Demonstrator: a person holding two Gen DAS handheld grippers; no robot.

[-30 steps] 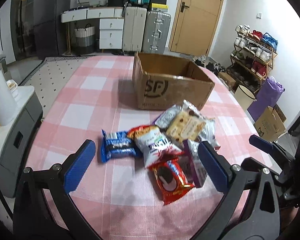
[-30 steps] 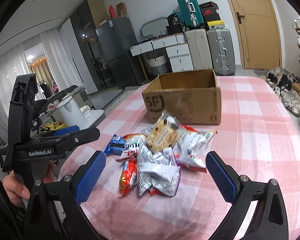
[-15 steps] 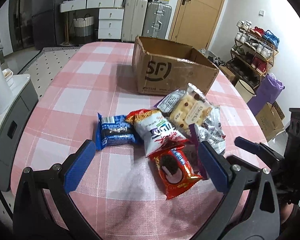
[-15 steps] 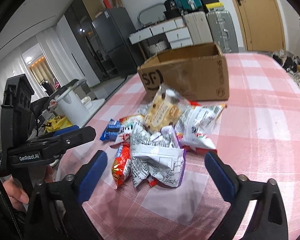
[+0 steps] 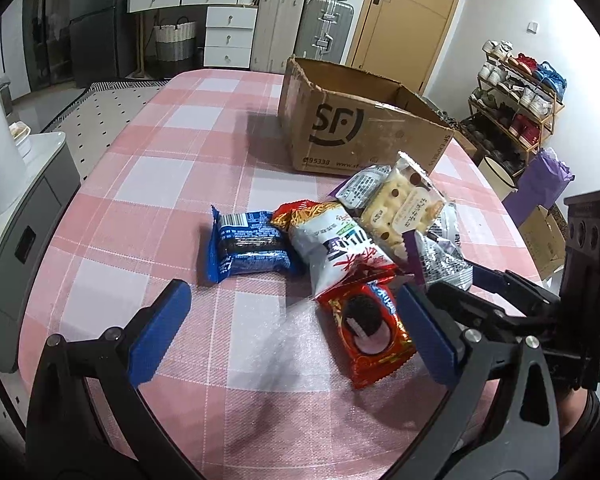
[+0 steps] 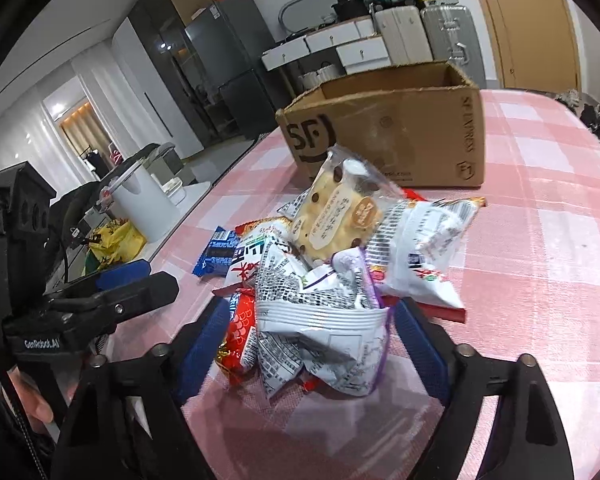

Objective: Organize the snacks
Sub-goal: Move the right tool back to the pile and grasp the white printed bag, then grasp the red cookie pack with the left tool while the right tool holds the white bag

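Shows a table under a pink-and-white checked cloth (image 5: 148, 184), with an open brown cardboard box (image 5: 364, 136) printed "SF" as the landmark.

Just in front of the box, on the cloth: a loose pile of snack packets, none inside the box as far as can be seen.
- Nearest the box, on top of the pile: a clear packet of pale biscuits with dark chips (image 5: 404, 208).
- In front of that: a white bag with red lettering (image 5: 332, 248).
- Left of the white bag, further from the box and apart from the heap's centre: a blue cookie packet (image 5: 248, 246), flat on the cloth.
- Furthest from the box: a red cookie packet (image 5: 364, 332), flat, partly tucked under the white bag.
- On the right side of the pile: a crumpled silver packet with purple edges (image 6: 320, 328), and beyond it, toward the box, a second white bag (image 6: 420, 248).

Left gripper (image 5: 292, 300): held low over the cloth on the near side of the pile from the box, blue pads wide apart, gripping nothing, right pad just beside the red cookie packet. Seen from the right wrist, a hand (image 6: 36, 404) around its handle.

Right gripper (image 6: 312, 312): also on the near side of the pile, jaws just now closing in but not yet together, with the silver packet between the pads. Cannot tell whether either pad touches it.
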